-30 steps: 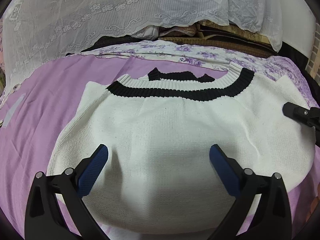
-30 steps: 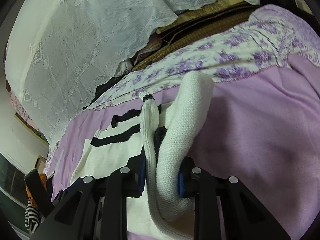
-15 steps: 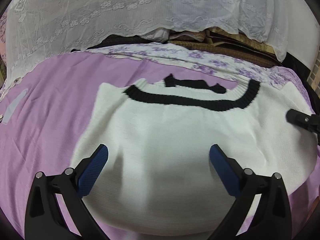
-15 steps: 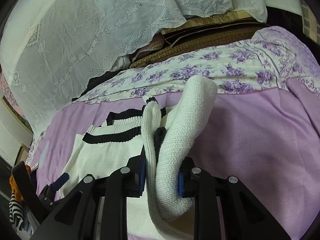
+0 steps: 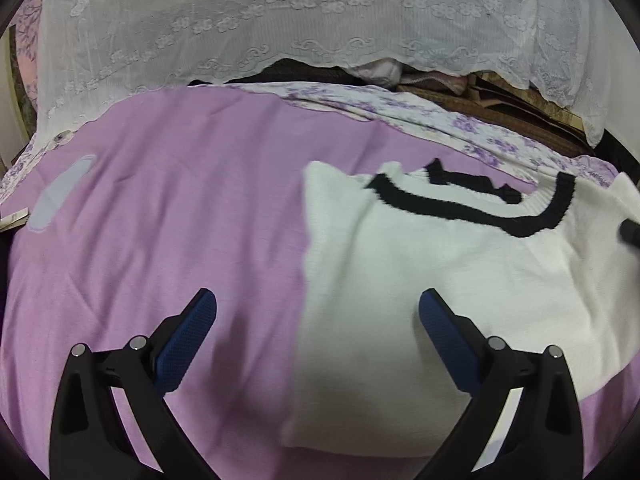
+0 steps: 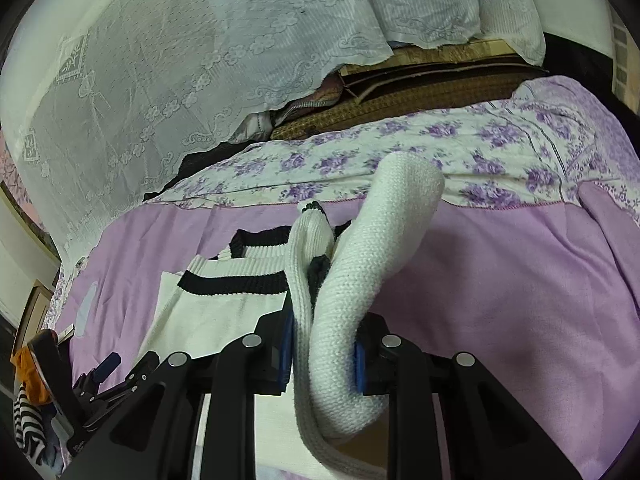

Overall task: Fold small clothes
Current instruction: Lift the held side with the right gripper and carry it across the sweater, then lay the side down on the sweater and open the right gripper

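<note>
Now my right gripper (image 6: 324, 356) jaws clench a sweater (image 5: 440, 280) sleeve (image 6: 360, 280). My left gripper (image 5: 316, 320) jaws hang released above the bed (image 5: 180, 220).

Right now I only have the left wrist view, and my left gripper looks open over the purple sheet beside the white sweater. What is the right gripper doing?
Observer: The right gripper is shut on a bunched fold of the white sweater.
Operator: Which part of the sweater is it?
Observer: A thick rolled edge, lifted off the purple sheet and arching up past the fingers.
Operator: Is the black collar caught in that grip?
Observer: The black collar lies flat to the left of the fingers; a dark bit shows inside the lifted fold, but I cannot tell whether it is pinched.
</note>
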